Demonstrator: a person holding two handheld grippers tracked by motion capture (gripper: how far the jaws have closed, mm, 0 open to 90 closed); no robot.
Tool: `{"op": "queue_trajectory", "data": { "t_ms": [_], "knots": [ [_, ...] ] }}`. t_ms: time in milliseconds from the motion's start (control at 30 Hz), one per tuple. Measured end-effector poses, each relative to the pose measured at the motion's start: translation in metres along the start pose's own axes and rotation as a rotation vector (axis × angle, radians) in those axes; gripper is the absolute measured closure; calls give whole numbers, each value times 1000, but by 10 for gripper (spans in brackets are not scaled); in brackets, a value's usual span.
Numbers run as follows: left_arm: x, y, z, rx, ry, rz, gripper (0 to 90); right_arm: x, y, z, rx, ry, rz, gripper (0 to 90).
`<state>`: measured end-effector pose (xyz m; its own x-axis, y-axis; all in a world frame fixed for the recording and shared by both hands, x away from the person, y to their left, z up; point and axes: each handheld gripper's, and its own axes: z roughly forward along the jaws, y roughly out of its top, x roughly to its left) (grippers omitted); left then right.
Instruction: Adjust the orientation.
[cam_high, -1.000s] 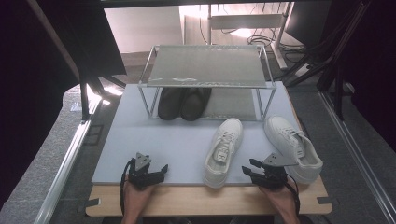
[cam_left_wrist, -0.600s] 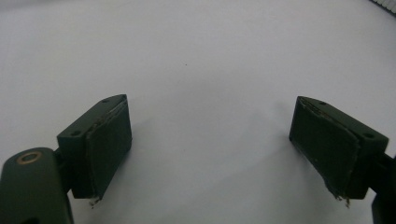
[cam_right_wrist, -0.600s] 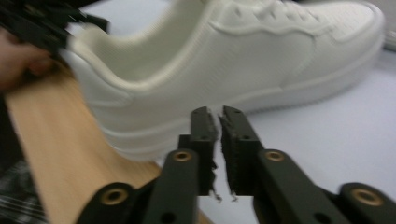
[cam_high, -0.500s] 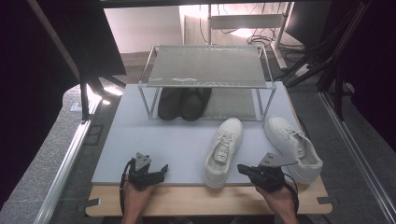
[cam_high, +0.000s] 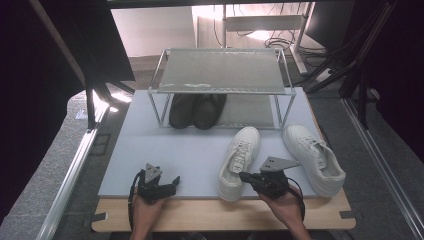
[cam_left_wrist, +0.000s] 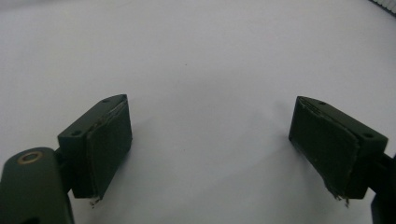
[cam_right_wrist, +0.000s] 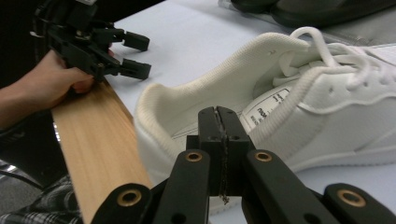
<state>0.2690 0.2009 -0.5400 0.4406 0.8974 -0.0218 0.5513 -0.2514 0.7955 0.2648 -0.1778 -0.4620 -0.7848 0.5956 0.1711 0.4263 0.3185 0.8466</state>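
The right gripper (cam_high: 248, 177), jaws pressed together and empty, pointed at the heel of the left white shoe (cam_high: 240, 155) near the mat's (cam_high: 150, 145) front edge; the shoe's length ran away toward the rack (cam_high: 220, 70). The left gripper (cam_high: 172, 182) rested wide open, farther off.

Grey carpet floor (cam_high: 60, 165), dark surroundings

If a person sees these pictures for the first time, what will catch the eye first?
Probably the two white lace-up sneakers lying on the pale grey mat, in front of a metal two-level rack with dark shoes on its lower shelf. Next, the right tool, its jaws shut, at the heel of the nearer sneaker, while the left tool rests open on bare mat.
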Motion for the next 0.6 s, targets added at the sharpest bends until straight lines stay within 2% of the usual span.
{"op": "queue_trajectory", "data": {
  "t_ms": [200,433,500,600],
  "knots": [
    [0,0,0,-1,1,0,135,-3,-1,14,26,14,3,897],
    [0,0,0,-1,2,0,136,-6,-2,13,37,23,3,898],
    [0,0,0,-1,2,0,136,-8,-2,11,41,25,25,898],
    [-1,0,0,-1,2,0,137,-10,-4,9,35,36,28,898]
  ]
}}
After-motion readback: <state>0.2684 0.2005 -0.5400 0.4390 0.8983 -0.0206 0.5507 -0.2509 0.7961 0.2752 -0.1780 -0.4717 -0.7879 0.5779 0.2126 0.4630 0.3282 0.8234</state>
